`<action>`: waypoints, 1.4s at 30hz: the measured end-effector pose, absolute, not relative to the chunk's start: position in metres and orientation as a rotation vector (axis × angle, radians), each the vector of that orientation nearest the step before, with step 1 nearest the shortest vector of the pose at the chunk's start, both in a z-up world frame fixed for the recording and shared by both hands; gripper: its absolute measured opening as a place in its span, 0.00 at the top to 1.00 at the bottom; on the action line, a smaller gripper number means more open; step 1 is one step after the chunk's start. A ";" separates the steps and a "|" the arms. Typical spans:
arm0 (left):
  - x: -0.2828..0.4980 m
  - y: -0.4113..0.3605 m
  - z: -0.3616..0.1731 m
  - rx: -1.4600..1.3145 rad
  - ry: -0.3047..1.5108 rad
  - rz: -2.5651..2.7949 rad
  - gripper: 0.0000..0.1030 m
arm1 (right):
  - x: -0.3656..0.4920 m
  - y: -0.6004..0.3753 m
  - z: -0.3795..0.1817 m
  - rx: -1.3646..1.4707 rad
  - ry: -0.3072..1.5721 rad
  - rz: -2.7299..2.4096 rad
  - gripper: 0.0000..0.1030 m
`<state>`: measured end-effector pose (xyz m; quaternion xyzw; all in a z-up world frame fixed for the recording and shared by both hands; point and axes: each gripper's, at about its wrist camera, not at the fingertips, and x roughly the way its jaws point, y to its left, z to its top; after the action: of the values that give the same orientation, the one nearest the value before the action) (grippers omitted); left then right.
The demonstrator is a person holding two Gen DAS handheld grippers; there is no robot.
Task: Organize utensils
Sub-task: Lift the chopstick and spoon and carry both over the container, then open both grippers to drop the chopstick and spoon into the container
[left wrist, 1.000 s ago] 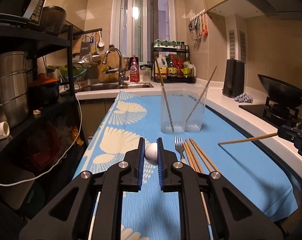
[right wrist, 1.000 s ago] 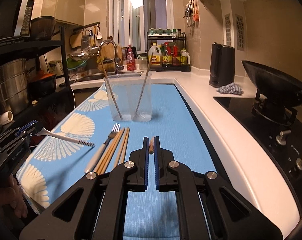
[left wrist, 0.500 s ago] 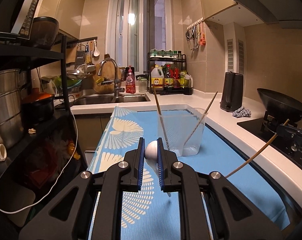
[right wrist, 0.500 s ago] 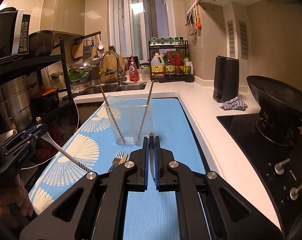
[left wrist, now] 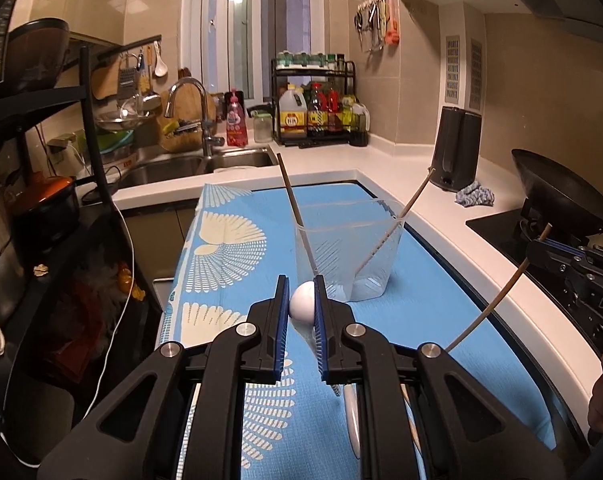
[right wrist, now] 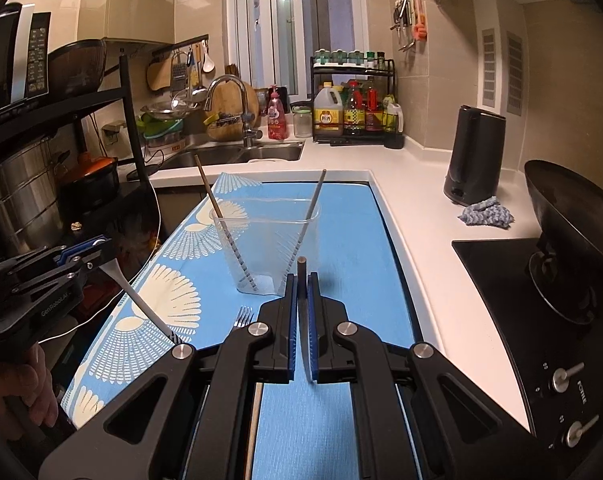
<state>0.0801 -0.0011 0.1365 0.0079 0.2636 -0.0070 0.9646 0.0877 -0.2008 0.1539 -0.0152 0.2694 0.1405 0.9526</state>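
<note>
**White spoon and wooden chopstick lifted, clear holder ahead**

White spoon (left wrist: 302, 307) sits clamped at its handle end in the left gripper (left wrist: 301, 312); light, glossy, likely slippery. Right gripper (right wrist: 301, 300) pinches 1 stiff, thin chopstick (right wrist: 301, 270) near its top. Just beyond stands the clear container (right wrist: 269, 256) holding 2 chopsticks; a fork (right wrist: 242, 317) lies near on the blue mat (right wrist: 353, 240).
</note>
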 end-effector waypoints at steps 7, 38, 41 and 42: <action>0.107 0.003 0.164 0.020 0.582 -0.020 0.88 | 0.109 -0.190 0.189 -0.034 0.563 0.333 0.95; 0.260 -0.026 0.159 0.132 0.612 -0.109 0.88 | 0.254 -0.152 0.186 0.047 0.477 0.324 0.95; 0.260 -0.027 0.145 0.138 0.637 -0.124 0.88 | 0.254 -0.150 0.171 0.042 0.514 0.322 0.94; 0.259 -0.028 0.143 0.138 0.641 -0.127 0.87 | 0.253 -0.151 0.169 0.044 0.521 0.322 0.92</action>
<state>0.2589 -0.0277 0.1429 0.0678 0.3145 -0.0624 0.9448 0.2526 -0.1506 0.1686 0.0217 0.2564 0.1586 0.9532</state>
